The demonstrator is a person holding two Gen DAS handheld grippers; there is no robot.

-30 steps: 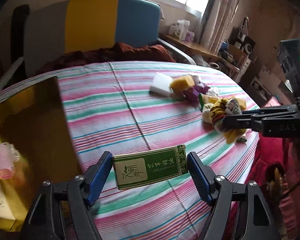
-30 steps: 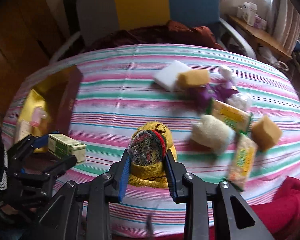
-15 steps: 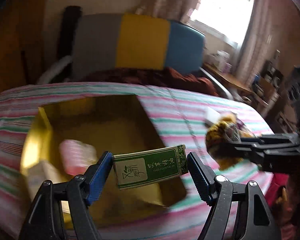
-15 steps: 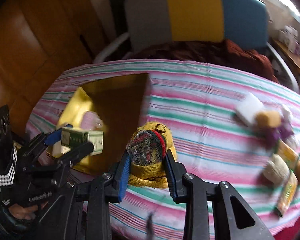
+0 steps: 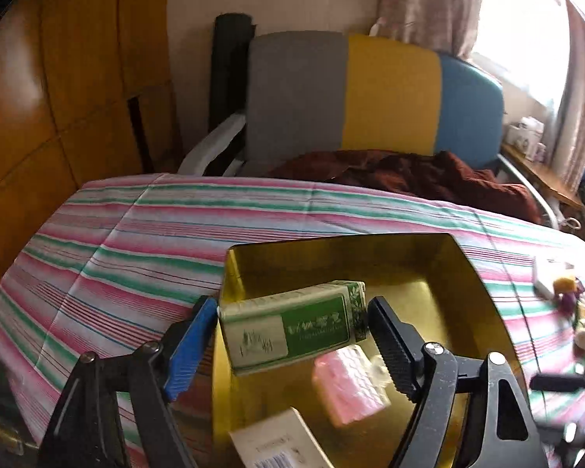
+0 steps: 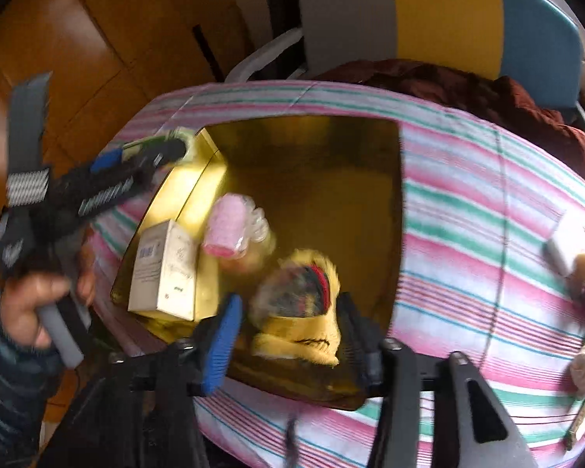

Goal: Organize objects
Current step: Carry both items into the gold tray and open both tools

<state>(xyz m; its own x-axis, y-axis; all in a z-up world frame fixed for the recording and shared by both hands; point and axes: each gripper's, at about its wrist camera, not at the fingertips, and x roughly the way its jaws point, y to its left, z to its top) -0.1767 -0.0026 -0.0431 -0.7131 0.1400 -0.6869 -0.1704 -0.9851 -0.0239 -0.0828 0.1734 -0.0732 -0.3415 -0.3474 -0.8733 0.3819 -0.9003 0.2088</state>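
Both grippers' jaws have just been opening over the gold box [image 6: 394, 234]. The left gripper [image 5: 292, 335] stands wide around the green carton [image 5: 292, 327], its pads off it. The right gripper [image 6: 292, 327] is parted, the yellow knitted toy [image 6: 300, 304] loose between, the pink roller [image 6: 228, 224] at its ten o'clock.

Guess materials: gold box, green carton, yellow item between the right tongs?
Gold box: looks like card lined with glossy metallic foil; its walls mirror light.
Green carton: printed paperboard, slight sheen, crisp folded edges.
Yellow item: soft knit or plush fabric, fuzzy outline, multicoloured yarn patch; blur leaves the weave unclear.
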